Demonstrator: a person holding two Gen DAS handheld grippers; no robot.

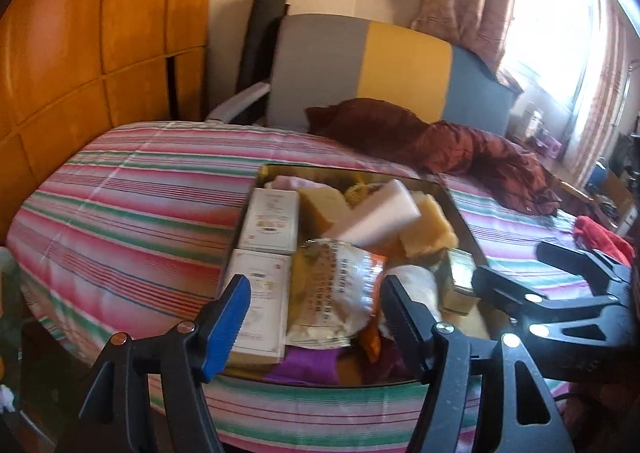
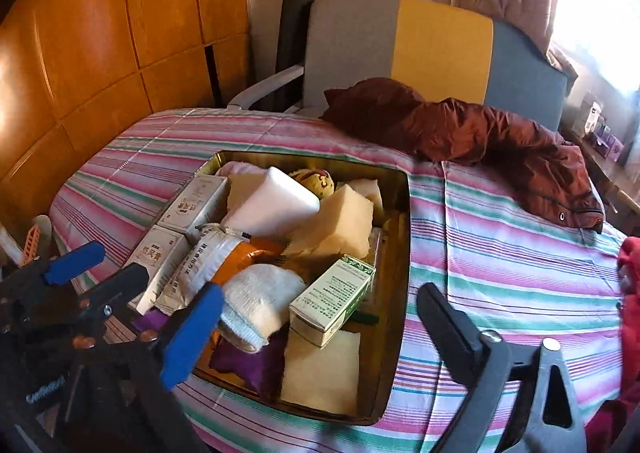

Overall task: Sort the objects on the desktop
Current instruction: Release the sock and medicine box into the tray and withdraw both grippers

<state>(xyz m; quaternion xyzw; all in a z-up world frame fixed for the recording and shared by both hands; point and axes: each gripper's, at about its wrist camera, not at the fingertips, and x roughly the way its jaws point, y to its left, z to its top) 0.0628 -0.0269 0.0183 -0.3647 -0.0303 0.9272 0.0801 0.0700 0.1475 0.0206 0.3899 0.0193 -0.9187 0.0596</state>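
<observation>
Tin (image 2: pixel 400 221): gold, open-topped, on a striped bedspread (image 2: pixel 500 253); its near edge is cut off behind the grippers in the left wrist view, and items low in the heap are largely hidden. Contents, piled: two white boxes (image 2: pixel 192 205) along the left wall, print too small to read; white foam block (image 2: pixel 276 201) tilted on top; yellow sponge (image 2: pixel 336 225) beside it; foil pouch (image 1: pixel 336 285), crumpled; white cloth (image 2: pixel 260 297); green-and-white carton (image 2: pixel 336 297) lying tilted at the right side; purple fabric (image 2: pixel 244 365) and a flat cream pad (image 2: pixel 320 373) at the near end; a round yellow item (image 2: pixel 316 181) at the far end, half buried, kind unclear. Left gripper (image 1: pixel 316 317): angled down over the tin's near-left end, jaws fairly wide, the pouch seen between them but not gripped. Right gripper (image 2: pixel 320 329): angled down over the near end, jaws at full spread, empty, one finger over the bedspread outside the tin. Dark red jacket (image 2: pixel 480 133) lies beyond, near the headboard (image 2: pixel 440 49).
</observation>
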